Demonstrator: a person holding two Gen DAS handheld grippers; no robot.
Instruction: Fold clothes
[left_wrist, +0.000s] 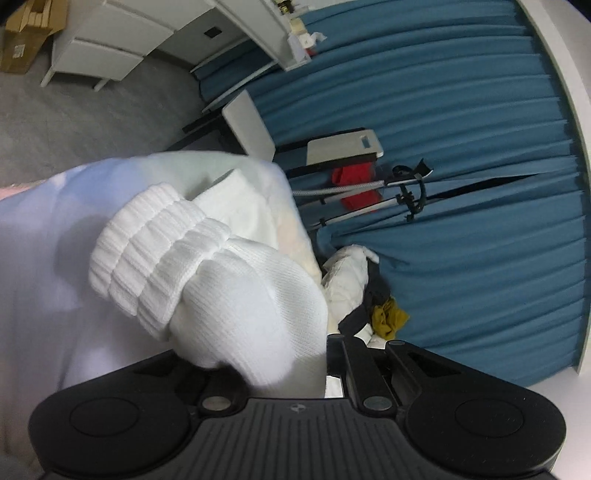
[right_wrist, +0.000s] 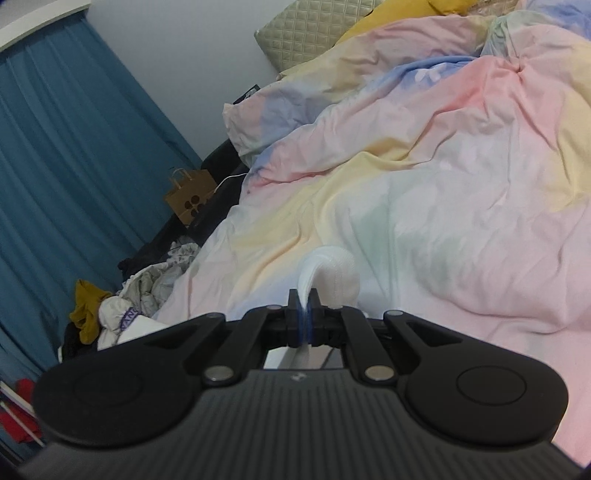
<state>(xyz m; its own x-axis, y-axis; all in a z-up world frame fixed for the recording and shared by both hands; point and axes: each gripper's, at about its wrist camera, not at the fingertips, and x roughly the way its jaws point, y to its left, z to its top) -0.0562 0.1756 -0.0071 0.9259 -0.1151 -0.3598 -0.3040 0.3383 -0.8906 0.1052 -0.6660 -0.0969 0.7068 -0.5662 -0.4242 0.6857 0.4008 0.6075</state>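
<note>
A white ribbed sock (left_wrist: 207, 266) fills the middle of the left wrist view, its cuff folded back in thick ridges. It drapes over my left gripper (left_wrist: 295, 365) and hides the fingertips, so the jaws cannot be read. In the right wrist view my right gripper (right_wrist: 303, 314) is shut on a thin white piece of sock (right_wrist: 332, 275), which curls up from between the blue pads (right_wrist: 295, 317). It hangs just above the pastel duvet (right_wrist: 443, 192).
The bed's pastel duvet also lies under the sock in the left wrist view (left_wrist: 44, 229). A heap of clothes (right_wrist: 122, 295) with a mustard piece (left_wrist: 388, 317) lies on the floor beside the bed. Blue curtains (left_wrist: 461, 166), a paper bag (right_wrist: 190, 201) and a drying rack (left_wrist: 369, 192) stand beyond.
</note>
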